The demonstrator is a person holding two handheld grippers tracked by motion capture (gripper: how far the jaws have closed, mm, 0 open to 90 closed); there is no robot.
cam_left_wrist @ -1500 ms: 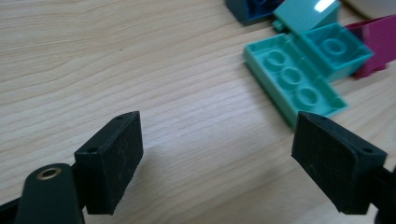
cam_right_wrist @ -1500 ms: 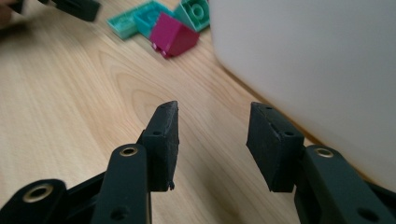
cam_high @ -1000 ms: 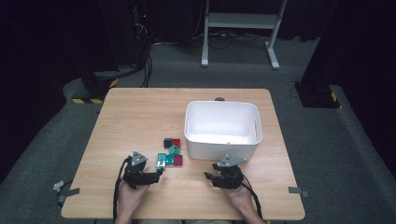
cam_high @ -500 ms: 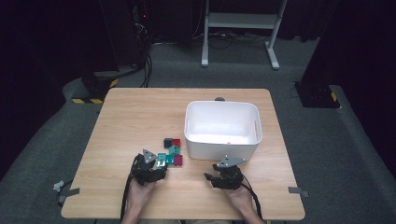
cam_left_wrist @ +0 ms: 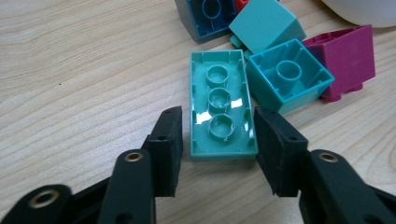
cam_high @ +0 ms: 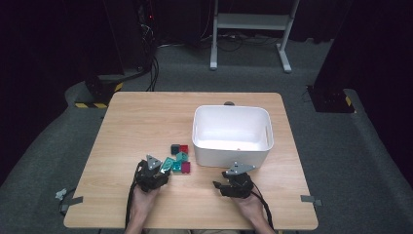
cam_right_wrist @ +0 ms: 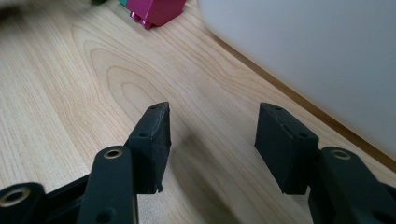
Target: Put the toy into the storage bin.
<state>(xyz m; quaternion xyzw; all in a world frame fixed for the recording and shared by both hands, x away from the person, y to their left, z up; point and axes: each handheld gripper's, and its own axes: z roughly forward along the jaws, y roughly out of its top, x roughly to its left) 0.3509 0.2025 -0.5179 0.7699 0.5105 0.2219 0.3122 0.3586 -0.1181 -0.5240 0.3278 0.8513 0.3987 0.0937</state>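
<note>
Pads of the left tool (cam_left_wrist: 215, 144) (closing) flank the teal plate (cam_left_wrist: 221, 105), contact unclear.

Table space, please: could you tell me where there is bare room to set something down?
The table is bare along its far edge and down its left side. It is crowded where the bricks sit against the white tub, near the left tongs.

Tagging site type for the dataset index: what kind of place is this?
Likely a lab or recording studio, not a home: a lone wooden table on grey carpet, dark curtained surroundings, cabled equipment and a metal stand behind, hazard-striped tape on the floor.
</note>
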